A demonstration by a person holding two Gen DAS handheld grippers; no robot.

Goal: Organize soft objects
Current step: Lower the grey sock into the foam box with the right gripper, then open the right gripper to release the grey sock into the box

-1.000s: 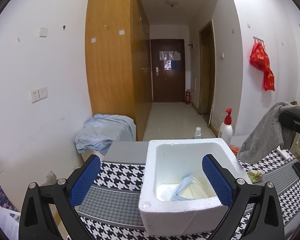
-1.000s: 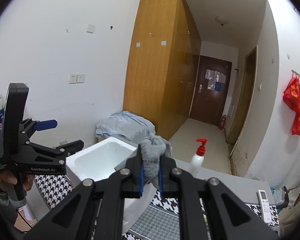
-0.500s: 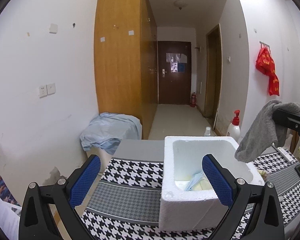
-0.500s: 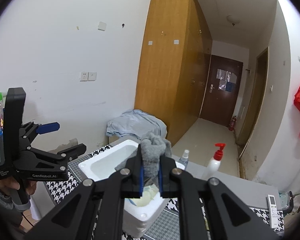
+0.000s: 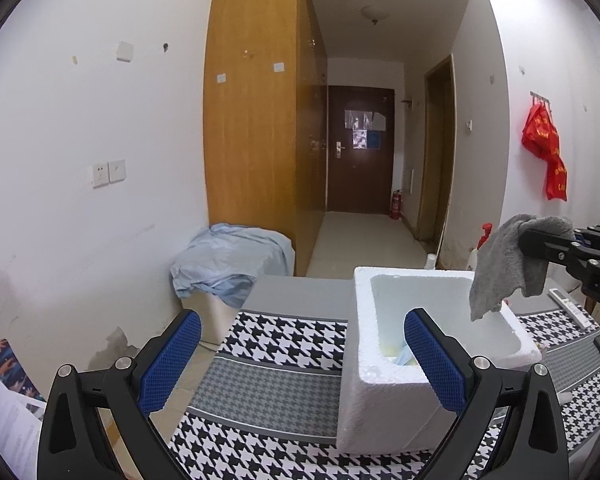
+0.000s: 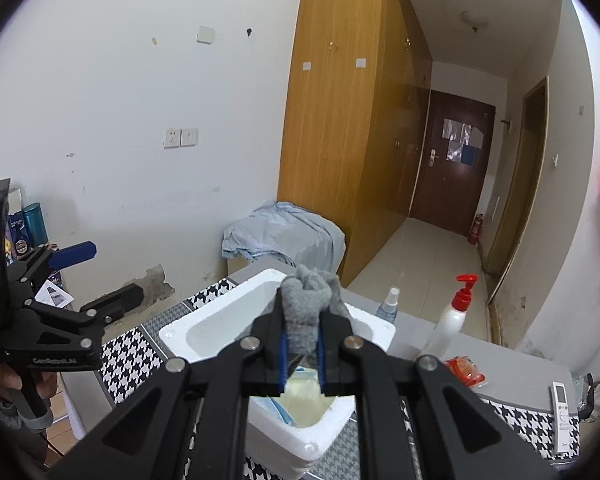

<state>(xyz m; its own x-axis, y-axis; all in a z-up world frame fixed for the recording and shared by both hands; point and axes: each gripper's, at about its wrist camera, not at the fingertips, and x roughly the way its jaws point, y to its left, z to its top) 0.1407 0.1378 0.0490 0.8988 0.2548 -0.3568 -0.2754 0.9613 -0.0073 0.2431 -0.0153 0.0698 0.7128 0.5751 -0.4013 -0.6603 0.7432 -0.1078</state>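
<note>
While the right gripper has its fingers clamped on a grey sock, the sock hangs above the open white foam box, its bunched top poking out past the fingertips; in the left wrist view the same sock droops from the right gripper over the box's far right corner, its lower end just above the rim. That foam box stands on a worktop covered with a black-and-white houndstooth cloth, and inside it lie a pale yellow item and something light blue, both partly hidden. Held off to the box's left side, the left gripper has its blue-padded fingers wide apart with nothing between them, the right-hand pad overlapping the box's near wall in the picture; from the right wrist view the left gripper appears at the left edge, gripped by a hand. Behind the box stand a small spray bottle and a white pump bottle with a red top, with a red packet near them and a white remote control farther right. A light blue sheet is draped over a low unit beside the wooden wardrobe.
</note>
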